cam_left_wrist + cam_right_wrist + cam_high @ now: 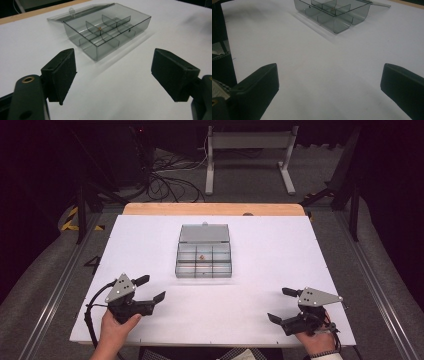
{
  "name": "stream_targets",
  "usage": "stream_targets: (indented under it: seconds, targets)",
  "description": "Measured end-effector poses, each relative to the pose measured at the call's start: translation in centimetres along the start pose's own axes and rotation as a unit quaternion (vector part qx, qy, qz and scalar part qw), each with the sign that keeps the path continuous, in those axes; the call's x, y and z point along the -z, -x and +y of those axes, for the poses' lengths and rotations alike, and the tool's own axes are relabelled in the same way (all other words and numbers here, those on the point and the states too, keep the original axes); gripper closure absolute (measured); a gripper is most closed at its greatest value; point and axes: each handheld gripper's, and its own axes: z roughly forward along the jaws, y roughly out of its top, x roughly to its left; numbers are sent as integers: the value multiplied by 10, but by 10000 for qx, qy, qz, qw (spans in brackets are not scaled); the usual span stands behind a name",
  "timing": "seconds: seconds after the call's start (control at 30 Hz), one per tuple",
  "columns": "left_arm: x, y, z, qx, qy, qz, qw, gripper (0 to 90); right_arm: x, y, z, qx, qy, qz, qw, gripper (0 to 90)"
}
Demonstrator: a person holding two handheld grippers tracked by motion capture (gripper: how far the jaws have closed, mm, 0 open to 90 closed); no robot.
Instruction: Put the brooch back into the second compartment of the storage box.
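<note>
A clear grey compartment box (pixel 203 265) lies on the white table with its lid (pixel 204 233) folded open behind it. A small orange item (pixel 202 257) rests in one middle compartment, also seen as the orange item (pixel 99 28). My left gripper (pixel 151 289) is held near the front left of the table, open, with nothing between its jaws, pointing toward the box (pixel 107 32). My right gripper (pixel 281 305) is held near the front right, open and empty, with the box (pixel 334 12) far ahead of it.
The white table sheet (pixel 260 255) has a wooden edge (pixel 215 209) at the back. Behind the table stand a white metal frame (pixel 250 150) and loose cables (pixel 165 180) on the floor. Metal rails run along both sides.
</note>
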Motion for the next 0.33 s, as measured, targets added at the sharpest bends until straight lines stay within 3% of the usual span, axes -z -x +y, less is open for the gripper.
stream_targets:
  seconds: [0.1, 0.33]
  targets:
    - [4, -1, -7, -53, -44, 69, 10000, 191, 0, 0, 0, 5, 0, -2, 10000, 24]
    - [9, -6, -15, 347, 34, -48, 9994, 183, 0, 0, 0, 11, -9, 8, 10000, 24]
